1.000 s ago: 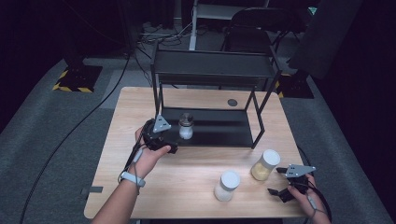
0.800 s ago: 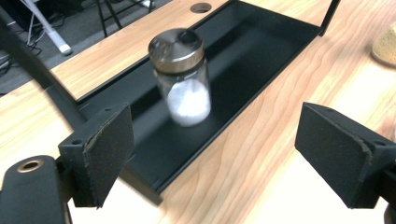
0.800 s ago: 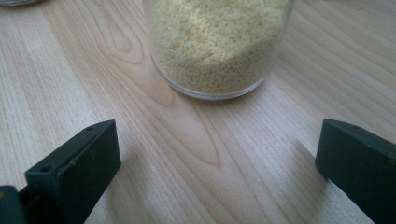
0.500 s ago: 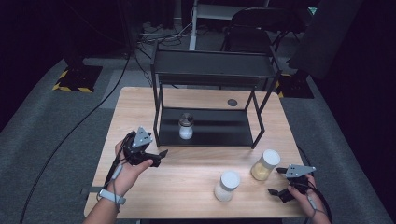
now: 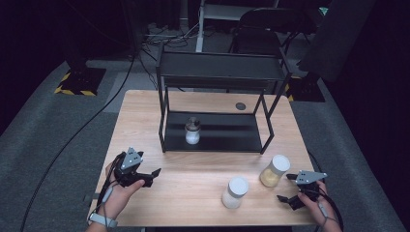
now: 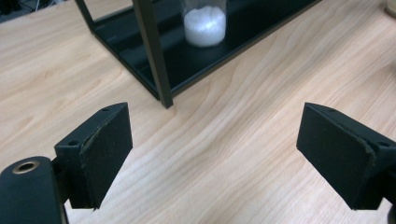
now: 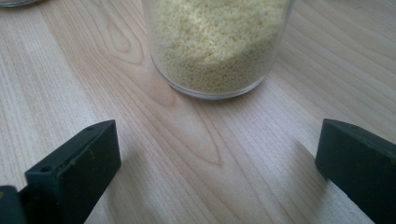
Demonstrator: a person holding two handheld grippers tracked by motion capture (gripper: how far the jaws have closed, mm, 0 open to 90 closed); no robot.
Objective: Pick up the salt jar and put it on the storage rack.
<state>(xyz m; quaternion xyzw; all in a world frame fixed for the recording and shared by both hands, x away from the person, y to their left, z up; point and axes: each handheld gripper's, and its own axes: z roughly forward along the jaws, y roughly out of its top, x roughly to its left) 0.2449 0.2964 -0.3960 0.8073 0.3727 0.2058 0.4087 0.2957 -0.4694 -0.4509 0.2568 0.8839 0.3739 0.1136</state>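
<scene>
On the bottom shelf of the black metal two-tier rack [image 5: 217,140] stands the small clear glass jar of white powder [image 5: 192,131], upright, toward the rack's nine o'clock end. I see my left gripper [image 5: 153,173] at about seven o'clock from that jar, over the bare pale wooden table [image 5: 193,169] and well apart from the rack. Its jaws are spread with nothing between them, and they have just been opening a little further. In the left gripper view the jar [image 6: 204,21] sits at twelve o'clock, behind the rack's front corner post [image 6: 152,51], with only wood under the black pads [image 6: 100,151].

My right gripper [image 5: 288,188] rests near the table's five o'clock corner, jaws wide apart and holding nothing. Just beside it, at about eleven o'clock, stands the clear jar of yellow grains with a cream lid [image 5: 274,170]; in the right gripper view that jar [image 7: 217,42] is dead ahead, beyond the pads, not touched. A white-lidded jar of pale powder [image 5: 235,192] stands at nine o'clock from the right gripper, near the yellow one but apart from it.
</scene>
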